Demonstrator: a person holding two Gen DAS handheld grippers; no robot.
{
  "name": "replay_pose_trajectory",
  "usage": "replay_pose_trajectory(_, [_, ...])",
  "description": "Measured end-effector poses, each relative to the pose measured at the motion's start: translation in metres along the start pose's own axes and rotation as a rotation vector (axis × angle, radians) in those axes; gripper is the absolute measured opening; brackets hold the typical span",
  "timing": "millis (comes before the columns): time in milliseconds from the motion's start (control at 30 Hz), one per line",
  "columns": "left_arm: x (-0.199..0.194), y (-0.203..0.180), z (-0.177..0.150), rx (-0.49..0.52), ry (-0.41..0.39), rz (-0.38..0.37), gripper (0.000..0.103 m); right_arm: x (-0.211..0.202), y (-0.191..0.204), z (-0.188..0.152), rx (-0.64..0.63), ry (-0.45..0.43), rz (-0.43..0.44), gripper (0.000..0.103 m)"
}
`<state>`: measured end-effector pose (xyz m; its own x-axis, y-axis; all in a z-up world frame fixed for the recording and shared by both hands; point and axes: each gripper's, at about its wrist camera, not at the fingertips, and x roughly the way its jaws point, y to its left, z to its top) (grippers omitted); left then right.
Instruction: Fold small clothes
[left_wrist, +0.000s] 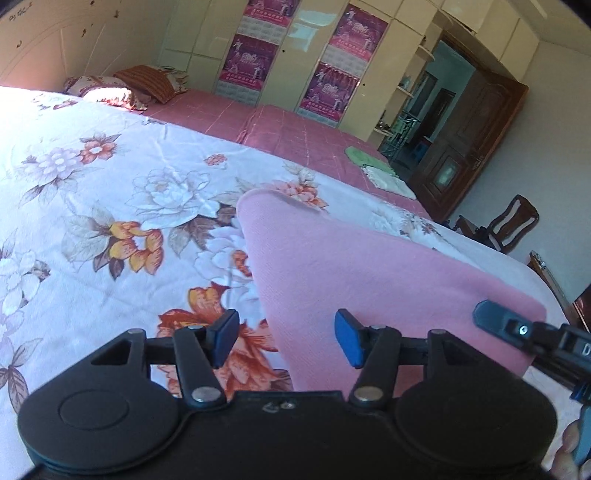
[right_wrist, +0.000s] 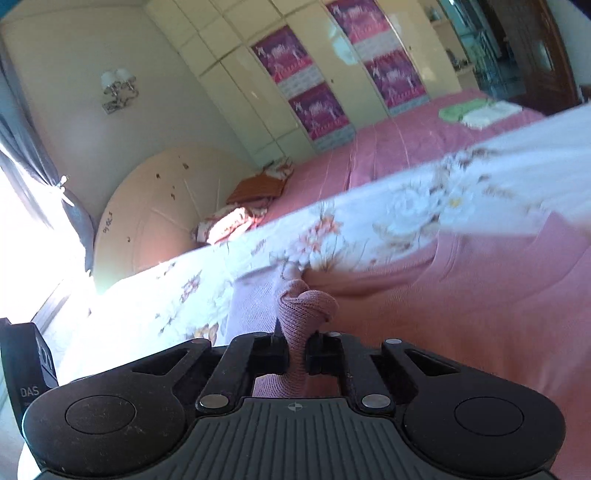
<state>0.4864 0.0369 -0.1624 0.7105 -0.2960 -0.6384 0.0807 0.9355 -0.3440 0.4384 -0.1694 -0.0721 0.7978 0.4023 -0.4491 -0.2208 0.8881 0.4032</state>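
- The left gripper (left_wrist: 286, 341) stood wide open and held nothing, its 2 blue pads (left_wrist: 349, 343) spread over the near edge of the pink cloth (left_wrist: 369, 266).
- That edge ran between its fingers, so the left gripper seemed placed either to take the cloth there or just after letting it go; I could not tell which.
- The right gripper (right_wrist: 295, 356) was closed tight on a bunched fold of the same pink cloth (right_wrist: 480, 295), the knit puckering up just ahead of its fingers.
- From the left wrist view, 1 finger of the right gripper (left_wrist: 496, 317) lay at the cloth's corner, off to the left gripper's right side.
- The cloth spread ahead of both grippers on a flowered sheet (left_wrist: 110, 192); it was probably pinched at the corner so that corner could be lifted and carried over for a fold.
- The right wrist view was blurred, so creases there were hard to judge.
- Far ahead, a green cloth (left_wrist: 364, 156) and a white one (left_wrist: 386, 179) lay on the pink bedspread (left_wrist: 295, 133).
- No basket, box or other container was in view.
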Motion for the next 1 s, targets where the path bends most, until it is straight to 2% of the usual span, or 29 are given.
replay_pose_trajectory(67, [-0.003,-0.019,-0.002,0.04,-0.005,-0.041,0.059,-0.035,-0.003,0.007,-0.04,-0.069,-0.047,0.007])
replay_pose_trajectory(100, [-0.004,-0.029,-0.005,0.062,-0.007,-0.062,0.065,-0.052,-0.007,0.007,-0.046,-0.097,-0.076,0.007])
replay_pose_trajectory(233, [-0.004,-0.065,-0.031,0.173,0.028,-0.138,0.069,-0.12,-0.028,-0.015,-0.078,-0.165,-0.249,0.007])
replay_pose_trajectory(300, [0.002,-0.077,-0.049,0.219,0.068,-0.147,0.071,-0.134,-0.046,-0.035,-0.033,-0.122,-0.319,0.007])
replay_pose_trajectory(367, [0.008,-0.083,-0.063,0.248,0.112,-0.153,0.071,-0.135,-0.078,-0.061,0.068,-0.014,-0.374,0.007])
replay_pose_trajectory(433, [0.013,-0.087,-0.073,0.294,0.136,-0.146,0.075,-0.138,-0.096,-0.076,0.15,0.034,-0.369,0.007])
replay_pose_trajectory(533, [0.014,-0.087,-0.08,0.334,0.17,-0.142,0.075,-0.152,-0.093,-0.074,0.141,0.025,-0.353,0.008])
replay_pose_trajectory(567, [0.013,-0.085,-0.079,0.333,0.172,-0.143,0.075,-0.156,-0.092,-0.071,0.135,0.016,-0.354,0.012])
replay_pose_trajectory(600, [0.011,-0.084,-0.077,0.326,0.173,-0.146,0.075,-0.159,-0.092,-0.066,0.133,0.003,-0.365,0.031])
replay_pose_trajectory(633, [0.01,-0.083,-0.073,0.318,0.17,-0.149,0.076,-0.163,-0.093,-0.058,0.13,-0.023,-0.375,0.056])
replay_pose_trajectory(667, [0.008,-0.082,-0.068,0.31,0.161,-0.148,0.076,-0.163,-0.093,-0.049,0.127,-0.048,-0.375,0.063])
replay_pose_trajectory(767, [0.004,-0.08,-0.052,0.275,0.119,-0.142,0.076,-0.153,-0.098,-0.019,0.123,-0.054,-0.342,0.063])
replay_pose_trajectory(867, [0.012,-0.075,-0.031,0.22,0.089,-0.112,0.075,-0.121,-0.108,0.006,0.117,-0.022,-0.328,0.061])
replay_pose_trajectory(933, [0.021,-0.071,-0.019,0.181,0.076,-0.093,0.075,-0.094,-0.119,0.021,0.122,0.009,-0.31,0.048])
replay_pose_trajectory(1000, [0.033,-0.069,-0.01,0.158,0.075,-0.077,0.075,-0.069,-0.129,0.032,0.136,0.04,-0.311,0.047])
